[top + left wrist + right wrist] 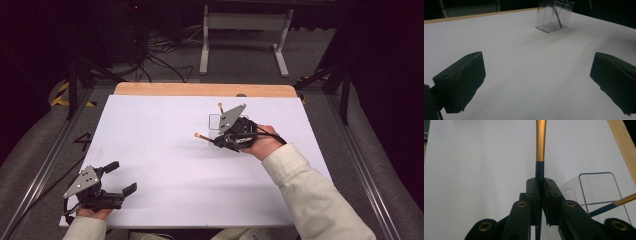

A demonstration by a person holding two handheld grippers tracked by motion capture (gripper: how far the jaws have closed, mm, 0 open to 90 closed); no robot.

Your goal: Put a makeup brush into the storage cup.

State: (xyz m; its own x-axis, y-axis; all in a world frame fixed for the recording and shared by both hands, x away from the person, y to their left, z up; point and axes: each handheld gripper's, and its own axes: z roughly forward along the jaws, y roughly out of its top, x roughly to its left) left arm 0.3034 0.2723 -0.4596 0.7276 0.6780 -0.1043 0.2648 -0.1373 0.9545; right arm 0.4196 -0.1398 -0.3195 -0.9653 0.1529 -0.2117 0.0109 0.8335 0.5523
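Your right gripper (216, 140) has its jaws clamped on a gold-and-dark brush (540, 150), held just beside the clear container (215, 121), where a second brush (616, 204) stands. Your left gripper (121, 176) rests wide open, holding nothing. No legible writing anywhere.

White sheet (165, 150) covers the table, with a pale wood edge (200, 89) at twelve o'clock. The brush (540, 150) is gold over dark teal, clamped in the black right gripper (541, 192). The container (599, 192) at three o'clock is clear.
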